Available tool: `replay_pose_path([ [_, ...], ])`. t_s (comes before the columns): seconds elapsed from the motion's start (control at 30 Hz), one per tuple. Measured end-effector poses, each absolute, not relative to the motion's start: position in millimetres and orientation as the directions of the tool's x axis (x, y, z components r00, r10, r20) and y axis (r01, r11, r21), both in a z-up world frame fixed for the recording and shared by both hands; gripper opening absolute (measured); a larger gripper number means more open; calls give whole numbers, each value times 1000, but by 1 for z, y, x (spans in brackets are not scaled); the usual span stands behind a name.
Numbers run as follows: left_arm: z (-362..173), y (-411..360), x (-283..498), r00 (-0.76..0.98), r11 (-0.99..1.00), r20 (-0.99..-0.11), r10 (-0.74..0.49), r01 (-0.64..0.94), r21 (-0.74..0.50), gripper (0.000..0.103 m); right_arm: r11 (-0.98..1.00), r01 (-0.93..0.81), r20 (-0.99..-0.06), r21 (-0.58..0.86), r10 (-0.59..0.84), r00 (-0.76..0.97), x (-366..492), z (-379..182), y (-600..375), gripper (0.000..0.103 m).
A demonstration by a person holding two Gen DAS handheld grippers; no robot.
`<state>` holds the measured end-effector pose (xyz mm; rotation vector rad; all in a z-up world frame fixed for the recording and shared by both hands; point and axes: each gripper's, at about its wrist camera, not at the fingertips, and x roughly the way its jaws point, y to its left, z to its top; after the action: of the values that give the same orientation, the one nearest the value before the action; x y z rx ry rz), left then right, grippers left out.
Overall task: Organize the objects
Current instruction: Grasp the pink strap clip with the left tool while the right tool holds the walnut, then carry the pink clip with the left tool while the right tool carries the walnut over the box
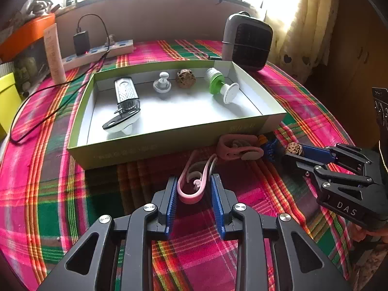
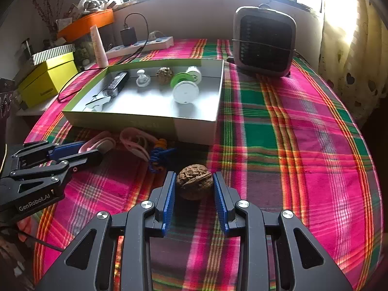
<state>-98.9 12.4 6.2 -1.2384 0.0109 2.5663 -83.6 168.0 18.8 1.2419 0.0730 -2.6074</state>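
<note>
Both grippers pitched downward, each closed around something.

The left gripper (image 1: 193,189) has its blue fingers (image 1: 171,201) pinching a pink clip between them; the right gripper (image 2: 194,186) has its fingers (image 2: 169,200) pressed on a walnut between the tips.

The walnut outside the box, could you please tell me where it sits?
The walnut sits on the tablecloth between the right tool's fingers, nearer than the box.
</note>
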Motion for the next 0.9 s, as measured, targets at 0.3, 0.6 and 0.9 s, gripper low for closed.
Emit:
replay_pose_path([
  [0.3,7,7,-92,-593,-962,-766,250,-245,-125,25,-963,261,-768,68,-217,-603,-77,19,160,32],
  [0.6,9,5,-87,-597,-963,-762,251,-236,-131,25,-953,293,-765,75,-244,-596,-72,20,151,32],
  [0.9,16,-1,-82,-619,-966,-745,248,-216,-143,25,-948,307,-756,84,-261,-600,-70,24,145,32],
])
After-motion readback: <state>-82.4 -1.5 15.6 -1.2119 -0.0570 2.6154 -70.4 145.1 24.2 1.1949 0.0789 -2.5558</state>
